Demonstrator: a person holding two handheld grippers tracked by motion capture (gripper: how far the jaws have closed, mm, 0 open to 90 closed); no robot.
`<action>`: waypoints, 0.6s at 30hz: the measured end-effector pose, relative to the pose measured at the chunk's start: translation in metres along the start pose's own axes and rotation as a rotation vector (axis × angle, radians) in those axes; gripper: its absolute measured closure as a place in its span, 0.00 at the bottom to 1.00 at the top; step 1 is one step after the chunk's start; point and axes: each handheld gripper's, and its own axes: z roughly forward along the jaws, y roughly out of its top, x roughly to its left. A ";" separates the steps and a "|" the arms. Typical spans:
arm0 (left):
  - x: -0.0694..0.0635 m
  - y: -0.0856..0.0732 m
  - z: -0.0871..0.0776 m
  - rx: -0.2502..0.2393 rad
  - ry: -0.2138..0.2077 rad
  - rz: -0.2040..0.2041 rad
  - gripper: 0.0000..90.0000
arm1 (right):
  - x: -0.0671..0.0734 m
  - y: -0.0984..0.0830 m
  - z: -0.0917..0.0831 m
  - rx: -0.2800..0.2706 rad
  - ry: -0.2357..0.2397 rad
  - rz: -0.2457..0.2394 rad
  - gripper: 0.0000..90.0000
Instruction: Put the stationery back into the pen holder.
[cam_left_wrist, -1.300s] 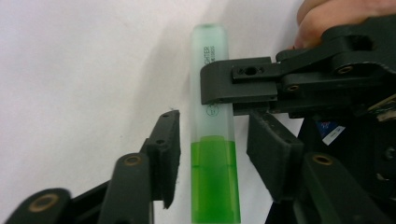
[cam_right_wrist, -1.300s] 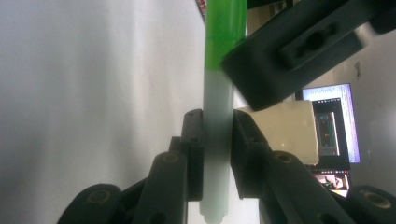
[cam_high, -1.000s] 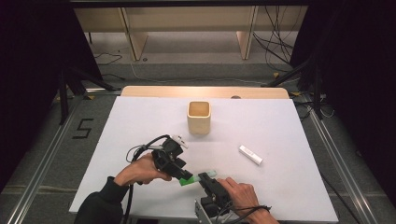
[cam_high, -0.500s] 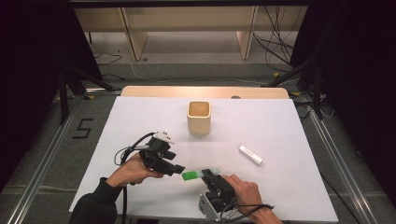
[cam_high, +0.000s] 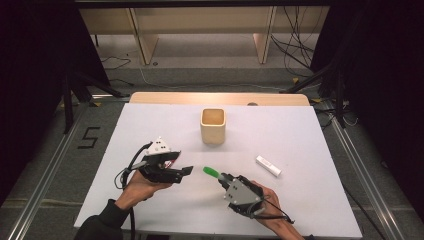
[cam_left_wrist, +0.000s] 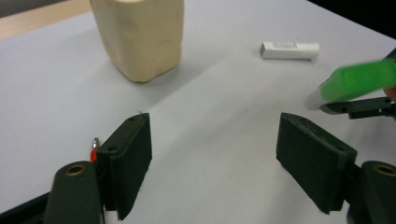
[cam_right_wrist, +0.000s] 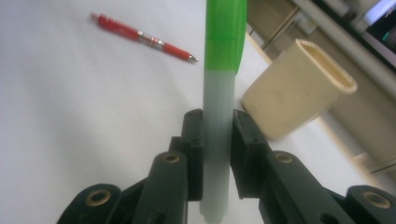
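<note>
- Table (cam_high: 300, 135): white top, cup (cam_high: 213, 126) upright near its middle.
- Left gripper (cam_high: 186, 171): jaws apart, just been opening, nothing between them; held above the table left of the marker.
- Right gripper (cam_high: 223, 180): jaws clamped on the marker (cam_high: 210, 172), green cap pointing toward the cup.
- White tube (cam_high: 268, 165): lying right of the cup.
- Red pen (cam_right_wrist: 142, 37): lying flat on the table.

Left tongs (cam_high: 188, 170) opened, released green marker (cam_high: 210, 172); right tongs (cam_high: 223, 179) lifted it.
</note>
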 end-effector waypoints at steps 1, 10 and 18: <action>0.001 -0.001 -0.001 -0.019 0.010 -0.009 0.28 | -0.004 -0.001 0.000 -0.004 0.016 0.051 0.86; 0.003 -0.014 -0.008 -0.130 0.054 0.000 0.28 | -0.040 -0.006 -0.002 -0.078 0.124 0.411 0.86; 0.005 -0.026 -0.013 -0.186 0.066 0.011 0.28 | -0.063 -0.005 0.000 -0.105 0.153 0.551 0.86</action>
